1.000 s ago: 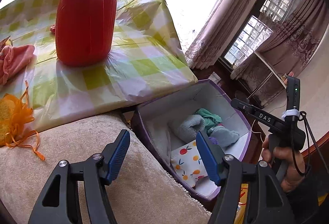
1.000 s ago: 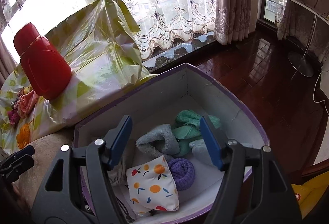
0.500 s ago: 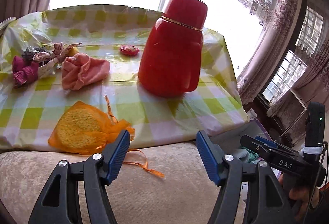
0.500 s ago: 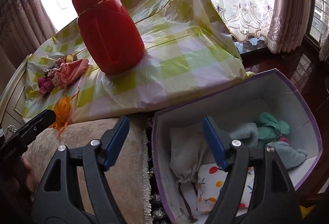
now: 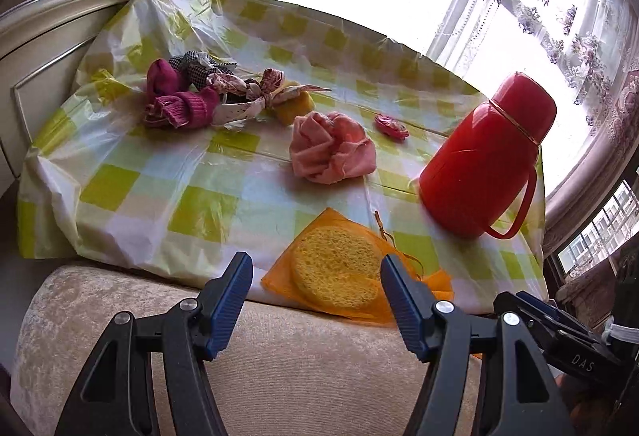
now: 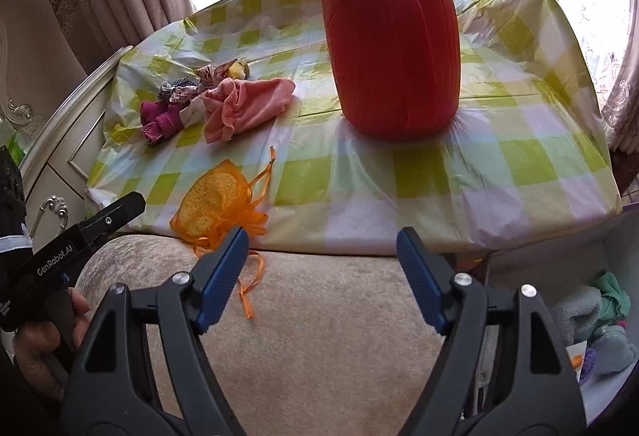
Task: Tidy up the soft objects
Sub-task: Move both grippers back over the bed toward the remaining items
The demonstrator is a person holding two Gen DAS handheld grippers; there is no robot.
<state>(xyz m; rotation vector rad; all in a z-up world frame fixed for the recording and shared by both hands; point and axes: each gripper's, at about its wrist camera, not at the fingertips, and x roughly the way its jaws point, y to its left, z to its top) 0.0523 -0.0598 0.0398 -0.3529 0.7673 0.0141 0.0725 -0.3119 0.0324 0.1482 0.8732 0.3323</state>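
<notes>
Soft things lie on the checked tablecloth (image 5: 191, 192): an orange mesh pouch with a yellow sponge (image 5: 339, 268) at the near edge, a pink cloth (image 5: 331, 148), magenta socks (image 5: 179, 104), patterned fabric ties (image 5: 255, 88) and a small pink flower (image 5: 391, 124). My left gripper (image 5: 315, 296) is open and empty, just short of the pouch. My right gripper (image 6: 321, 264) is open and empty over the beige cushion (image 6: 319, 336); the pouch (image 6: 215, 204) lies to its left. The purple-rimmed box (image 6: 599, 336) with towels and socks is at the right edge.
A tall red thermos (image 5: 483, 156) stands on the right of the table, close ahead in the right wrist view (image 6: 391, 48). A cream cabinet (image 6: 56, 156) flanks the table on the left. Curtains and a bright window lie behind.
Both grippers swung left, away from the box and toward the table. The left view now centres on the orange pouch; the box has slid to the right edge of the right view.
</notes>
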